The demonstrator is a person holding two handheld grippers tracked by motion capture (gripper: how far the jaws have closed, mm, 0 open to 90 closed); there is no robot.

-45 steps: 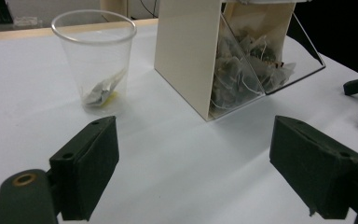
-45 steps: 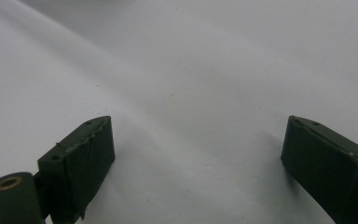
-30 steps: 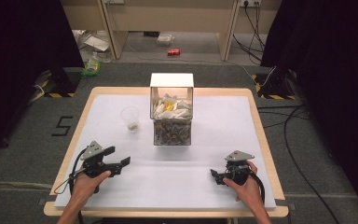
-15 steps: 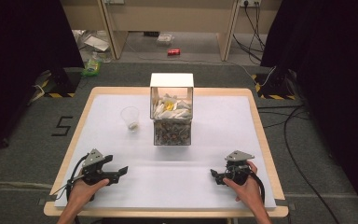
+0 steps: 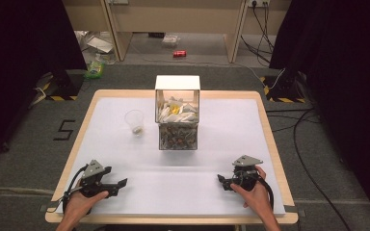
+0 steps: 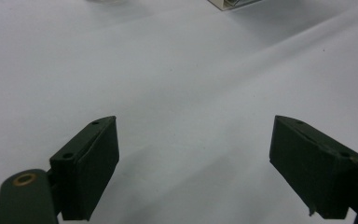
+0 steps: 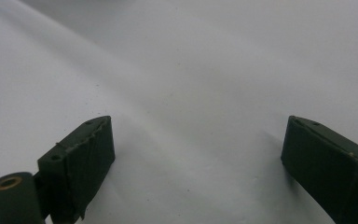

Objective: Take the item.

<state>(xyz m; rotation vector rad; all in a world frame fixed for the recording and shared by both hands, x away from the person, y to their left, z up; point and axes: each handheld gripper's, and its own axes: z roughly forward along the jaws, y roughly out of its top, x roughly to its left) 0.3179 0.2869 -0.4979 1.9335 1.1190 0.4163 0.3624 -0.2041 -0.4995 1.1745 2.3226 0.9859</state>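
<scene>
A clear box (image 5: 178, 120) with a white back panel stands at the middle of the table, holding white packets above and brownish pieces below. A clear plastic cup (image 5: 134, 122) sits just left of it with something small inside. My left gripper (image 5: 121, 183) rests low on the white table cover near the front left corner, held by a hand, jaws wide apart over bare cover (image 6: 191, 154). My right gripper (image 5: 220, 180) lies near the front right, also held by a hand, jaws wide apart with nothing between them (image 7: 196, 163).
The wooden table edge (image 5: 173, 219) runs along the front. White cover (image 5: 173, 168) lies bare between both grippers and the box. On the floor beyond are a red can (image 5: 179, 54), cables (image 5: 308, 144) at the right and striped floor markers (image 5: 58, 96).
My left gripper has moved back toward the front edge and dropped lower onto the table. The right gripper has stayed where it was.
</scene>
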